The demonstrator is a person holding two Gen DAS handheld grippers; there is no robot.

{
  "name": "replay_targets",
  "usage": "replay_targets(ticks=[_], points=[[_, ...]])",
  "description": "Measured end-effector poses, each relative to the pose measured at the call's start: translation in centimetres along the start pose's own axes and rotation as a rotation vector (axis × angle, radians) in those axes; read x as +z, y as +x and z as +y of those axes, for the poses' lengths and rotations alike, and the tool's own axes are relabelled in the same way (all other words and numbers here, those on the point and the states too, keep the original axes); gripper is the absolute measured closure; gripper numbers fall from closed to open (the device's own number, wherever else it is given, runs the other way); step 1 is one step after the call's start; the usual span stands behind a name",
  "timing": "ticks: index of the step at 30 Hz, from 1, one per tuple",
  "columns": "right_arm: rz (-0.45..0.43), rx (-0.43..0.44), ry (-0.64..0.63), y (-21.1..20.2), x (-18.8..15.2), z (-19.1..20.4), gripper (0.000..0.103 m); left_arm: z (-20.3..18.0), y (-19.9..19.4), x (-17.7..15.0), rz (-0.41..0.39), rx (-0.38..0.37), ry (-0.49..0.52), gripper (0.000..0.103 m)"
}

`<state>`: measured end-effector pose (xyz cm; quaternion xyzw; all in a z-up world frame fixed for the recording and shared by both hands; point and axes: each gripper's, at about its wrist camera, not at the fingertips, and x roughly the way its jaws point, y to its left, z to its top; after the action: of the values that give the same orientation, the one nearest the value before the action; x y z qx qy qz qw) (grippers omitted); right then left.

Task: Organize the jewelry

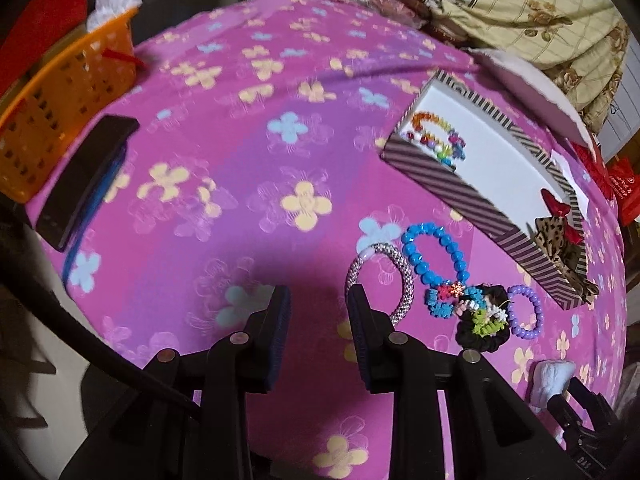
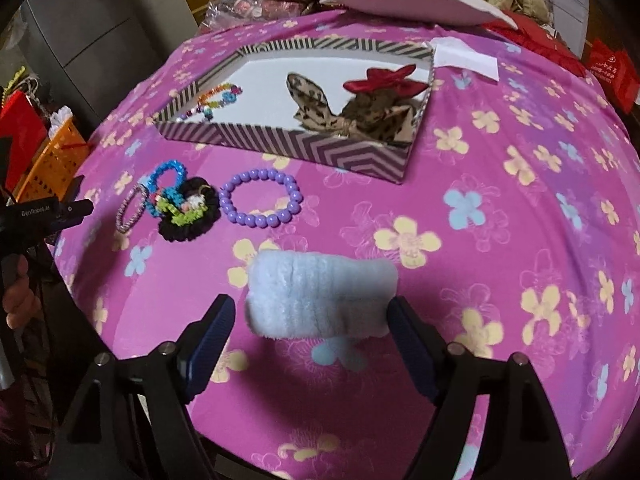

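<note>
Right gripper point(image 2: 310, 312): jaws spread, pale blue fluffy band point(image 2: 320, 300) between them; contact unclear. Left gripper point(image 1: 318, 308): released, empty, marked "GenRobot.AI". Near the band: purple bead bracelet point(image 2: 261, 203), black scrunchie point(image 2: 188, 216), blue bead bracelet point(image 2: 168, 174). Beyond: striped box point(image 2: 304, 148) holding bows. Floral cloth point(image 2: 500, 220) bare to the band's right.

a home, most likely a bedroom. a pink flowered cloth point(image 2: 500, 208) covers the surface; behind it lies a heaped floral quilt point(image 1: 532, 16). left of the cloth stands an orange plastic basket point(image 1: 60, 120). on the cloth sits a striped keepsake box point(image 2: 304, 148) holding hair bows.
</note>
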<state>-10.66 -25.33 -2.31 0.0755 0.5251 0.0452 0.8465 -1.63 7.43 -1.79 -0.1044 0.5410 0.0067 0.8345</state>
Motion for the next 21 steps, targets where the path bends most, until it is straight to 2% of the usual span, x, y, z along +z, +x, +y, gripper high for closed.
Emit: replay_targets(ticks=[9,14,16,17,19,20,21], points=[[-0.038,0.051,0.078,-0.4,0.4,-2.2,0.021,-0.8,3.0,0.5,0.047,0.031,0.011,0.061],[-0.02,0.063,0.102,1.0,0.7,-3.0,0.021,-1.6,3.6,0.6,0.038,0.054,0.034,0.056],[-0.016,0.096,0.101,1.6,0.7,-2.9,0.022,-2.1,3.7,0.5,0.032,0.07,0.058,0.056],[-0.018,0.112,0.103,1.7,0.6,-2.9,0.026,-2.4,3.7,0.4,0.026,0.08,0.076,0.056],[-0.045,0.145,0.09,1.8,0.5,-2.5,0.043,-2.9,3.8,0.3,0.014,0.094,0.114,0.06],[-0.052,0.141,0.082,1.7,0.5,-2.2,0.045,-2.9,3.8,0.4,0.007,0.085,0.12,0.072],[-0.064,0.135,0.064,1.5,0.4,-1.9,0.053,-2.8,3.7,0.3,0.007,0.072,0.118,0.078]])
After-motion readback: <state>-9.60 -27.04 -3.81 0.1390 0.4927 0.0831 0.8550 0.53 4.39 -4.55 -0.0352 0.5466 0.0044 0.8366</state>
